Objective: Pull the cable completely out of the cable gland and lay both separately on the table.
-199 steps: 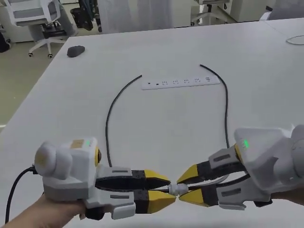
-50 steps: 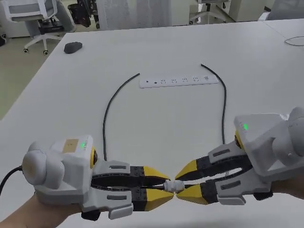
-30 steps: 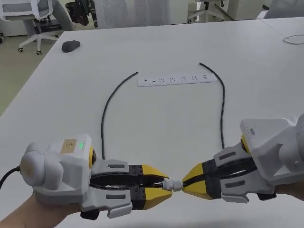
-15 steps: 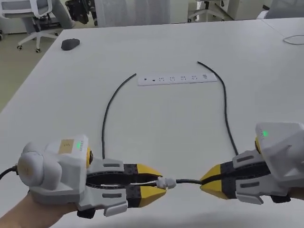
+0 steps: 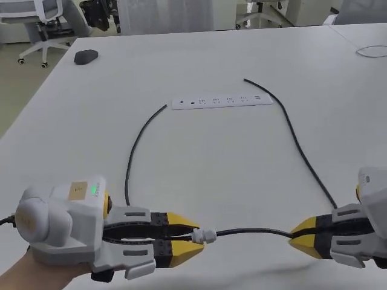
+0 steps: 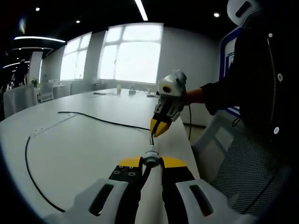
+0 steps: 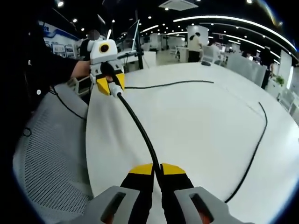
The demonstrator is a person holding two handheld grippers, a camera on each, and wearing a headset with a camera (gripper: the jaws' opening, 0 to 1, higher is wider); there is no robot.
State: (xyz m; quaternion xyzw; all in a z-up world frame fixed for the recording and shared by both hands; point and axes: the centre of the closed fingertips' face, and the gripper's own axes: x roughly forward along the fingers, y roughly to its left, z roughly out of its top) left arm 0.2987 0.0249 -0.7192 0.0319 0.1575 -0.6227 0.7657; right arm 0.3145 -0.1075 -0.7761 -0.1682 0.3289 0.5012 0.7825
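**Cable stretched between our grippers, cable gland in the left one**

Our left gripper is clamped on the white cable gland. The gland sits right at the yellow jaw tips, with its nose poking out beyond them. In the left gripper view we see the gland pinched between the two tips, the jaws narrow around it.

From the gland's front the black cable runs straight across to our right gripper. That gripper is well apart from the left one and faces it tip to tip. Its jaws are closed almost fully on the cable, which goes in between the tips in the right gripper view. The cable is not out of the gland.

From behind the right gripper the cable goes on over the white table and ends near one end of a white power strip. Another black stretch comes out from under the left gripper's body and curves off to end near the strip's other end. A dark mouse lies far beyond the left gripper.
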